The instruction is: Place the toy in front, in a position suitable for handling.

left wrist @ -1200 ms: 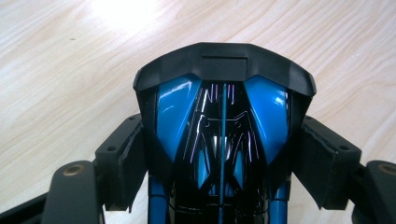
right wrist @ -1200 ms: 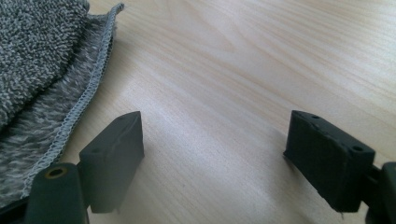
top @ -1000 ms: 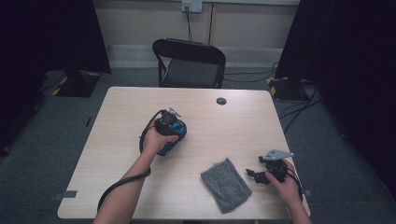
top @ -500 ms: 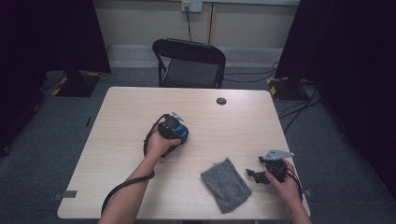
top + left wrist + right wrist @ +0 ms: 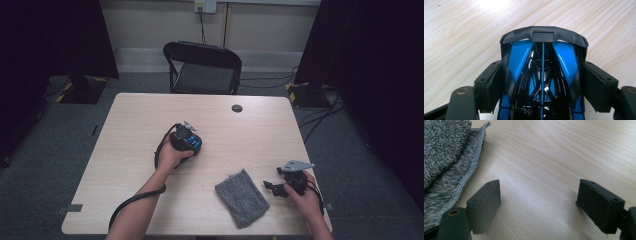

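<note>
A glossy blue and black toy car (image 5: 519, 55) with a dark rear wing sits between the jaws of my left gripper (image 5: 543, 77), whose pads press on both its sides. From above, that left gripper (image 5: 186, 140) is over the middle of the table with the car's blue (image 5: 194, 145) showing under it. My right gripper (image 5: 272, 186) rests low near the front right corner, its jaws wide apart with only bare wood between them (image 5: 541, 195). A grey terry cloth (image 5: 242, 197) lies just left of it, its stitched edge (image 5: 469, 175) beside the left jaw.
The light wooden table (image 5: 125, 130) has a small black round disc (image 5: 237, 108) near its far edge. A black folding chair (image 5: 202, 70) stands behind the table. Cables lie on the floor at the far right (image 5: 320, 110).
My left hand has shifted slightly to the right with the toy car still in its jaws. The right gripper and the cloth have stayed put.
</note>
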{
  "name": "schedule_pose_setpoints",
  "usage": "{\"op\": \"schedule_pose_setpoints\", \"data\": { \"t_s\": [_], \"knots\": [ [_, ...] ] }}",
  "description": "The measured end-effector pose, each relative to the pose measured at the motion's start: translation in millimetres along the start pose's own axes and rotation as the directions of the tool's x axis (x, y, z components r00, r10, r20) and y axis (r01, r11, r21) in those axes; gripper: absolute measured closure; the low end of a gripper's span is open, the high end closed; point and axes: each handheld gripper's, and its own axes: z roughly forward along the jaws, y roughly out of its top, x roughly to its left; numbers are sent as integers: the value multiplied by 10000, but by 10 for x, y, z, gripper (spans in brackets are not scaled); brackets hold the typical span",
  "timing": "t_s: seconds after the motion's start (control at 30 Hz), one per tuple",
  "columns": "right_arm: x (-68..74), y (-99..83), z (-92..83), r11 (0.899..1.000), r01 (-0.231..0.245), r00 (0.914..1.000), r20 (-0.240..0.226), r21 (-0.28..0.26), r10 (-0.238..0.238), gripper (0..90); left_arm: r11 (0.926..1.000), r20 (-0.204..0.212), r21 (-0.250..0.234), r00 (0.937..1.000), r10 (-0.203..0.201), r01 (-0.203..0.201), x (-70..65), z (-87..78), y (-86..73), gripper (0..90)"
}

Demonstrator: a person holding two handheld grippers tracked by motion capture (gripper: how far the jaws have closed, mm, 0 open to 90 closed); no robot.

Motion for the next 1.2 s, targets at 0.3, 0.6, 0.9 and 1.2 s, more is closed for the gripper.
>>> {"op": "schedule_pose_setpoints", "data": {
  "t_s": [0.3, 0.6, 0.9, 1.2],
  "knots": [
    [0, 0, 0, 10000, -3, 10000, 2, 0, 3, 185, 9995, 37, -303, 10000, 38, -37, 16, -130, -17, 213],
    [1, 0, 1, 10000, -3, 10000, 6, 0, 3, 185, 9969, 360, -777, 9993, -87, 115, 51, -323, -136, 160],
    [7, 5, 4, 10000, -18, 10000, 20, 23, 18, 184, 9923, 789, -1237, 9968, 85, 13, 83, -568, -329, 158],
    [8, 7, 6, 10000, -14, 10000, 25, 23, 14, 184, 9930, 732, -1175, 9971, 200, -113, 95, -686, -557, 160]
  ]
}}
